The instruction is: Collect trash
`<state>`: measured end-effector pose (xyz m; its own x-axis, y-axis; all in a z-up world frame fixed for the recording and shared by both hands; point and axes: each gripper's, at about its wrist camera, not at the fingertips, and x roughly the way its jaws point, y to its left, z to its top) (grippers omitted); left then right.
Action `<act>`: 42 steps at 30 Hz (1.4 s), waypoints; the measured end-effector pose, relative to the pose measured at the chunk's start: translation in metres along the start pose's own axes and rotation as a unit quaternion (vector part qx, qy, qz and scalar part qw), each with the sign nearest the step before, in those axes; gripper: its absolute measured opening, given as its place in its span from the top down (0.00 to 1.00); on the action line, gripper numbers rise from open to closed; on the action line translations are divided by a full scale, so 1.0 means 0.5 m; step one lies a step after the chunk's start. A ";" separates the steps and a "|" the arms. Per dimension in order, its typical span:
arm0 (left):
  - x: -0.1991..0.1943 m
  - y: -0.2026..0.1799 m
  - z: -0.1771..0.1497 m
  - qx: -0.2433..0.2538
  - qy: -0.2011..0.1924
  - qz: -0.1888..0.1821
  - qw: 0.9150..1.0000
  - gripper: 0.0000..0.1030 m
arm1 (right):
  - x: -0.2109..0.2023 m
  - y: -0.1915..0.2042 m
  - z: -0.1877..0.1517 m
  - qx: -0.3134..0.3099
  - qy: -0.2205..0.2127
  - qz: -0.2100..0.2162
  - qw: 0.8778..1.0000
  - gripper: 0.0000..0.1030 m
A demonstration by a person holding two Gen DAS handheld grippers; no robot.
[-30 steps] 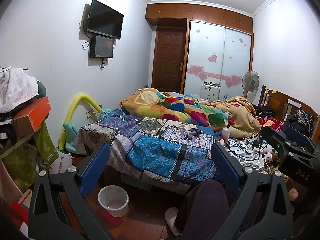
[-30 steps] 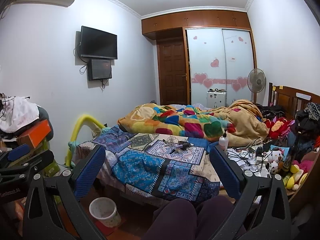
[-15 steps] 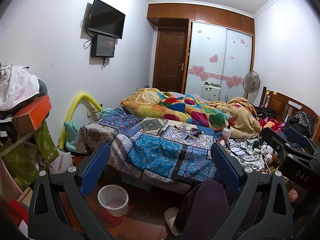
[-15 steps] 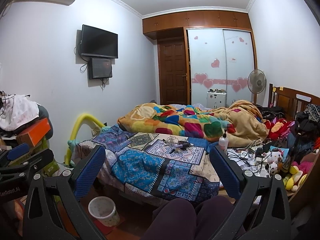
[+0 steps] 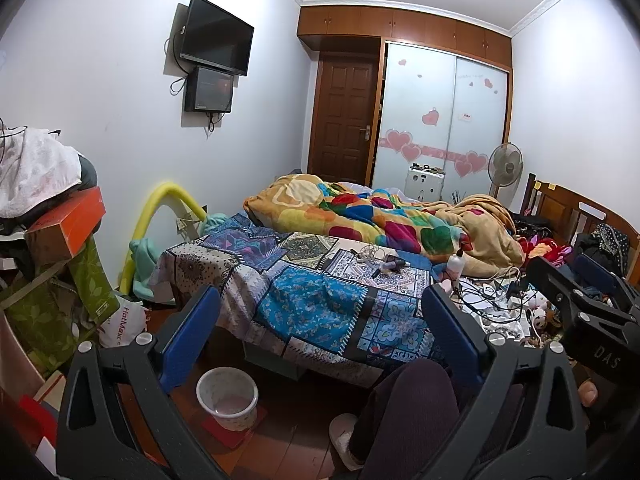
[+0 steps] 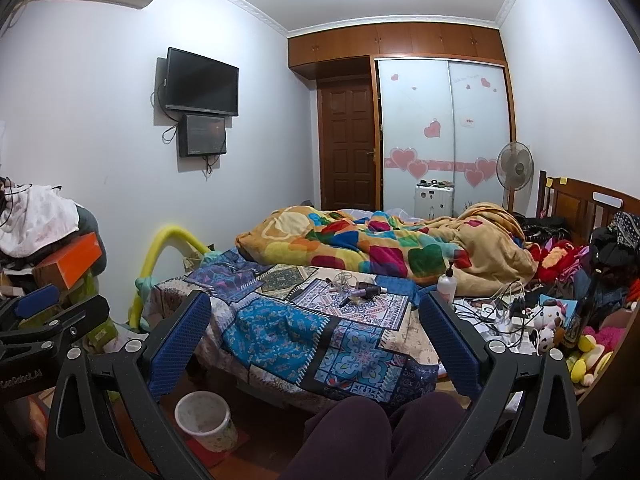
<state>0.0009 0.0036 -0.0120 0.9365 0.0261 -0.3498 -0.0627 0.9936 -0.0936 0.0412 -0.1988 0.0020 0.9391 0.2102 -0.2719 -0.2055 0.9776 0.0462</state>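
Two grippers: both held in the air over the foot of a bed, each with jaws spread wide and nothing between them.
Left gripper: blue fingers frame the lower centre of its view; the patchwork bedspread shows through the gap.
Right gripper: same wide spread, empty; it also appears at the right edge of the left wrist view.
Waste bin: small pale bucket, standing upright on a red mat on the wooden floor, lower left of centre, just beside the bed's near corner; its inside looks empty.
Bed clutter: a dark tube-like item and thin cords lie on the bedspread mid-frame; a white pump bottle stands to their right, with tangled cables at right.
Trash item: I cannot tell which of these counts as trash.
Person: dark-trousered knees at bottom centre.
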 end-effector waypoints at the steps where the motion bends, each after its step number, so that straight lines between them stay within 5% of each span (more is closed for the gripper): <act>1: 0.000 0.000 -0.001 0.000 0.000 0.000 1.000 0.02 | 0.000 0.001 0.000 0.000 0.000 0.000 1.000 0.00; 31: 0.005 0.001 -0.008 -0.003 0.001 -0.003 1.000 0.01 | -0.005 0.009 0.000 -0.004 0.000 0.000 1.000 0.00; 42: 0.113 -0.029 0.056 -0.010 0.005 -0.008 1.000 0.01 | 0.075 -0.045 0.030 -0.005 0.010 -0.014 1.000 0.00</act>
<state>0.0640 -0.0064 -0.0044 0.9337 0.0095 -0.3579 -0.0549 0.9916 -0.1170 0.0853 -0.2127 0.0052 0.9387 0.1824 -0.2924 -0.1818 0.9829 0.0294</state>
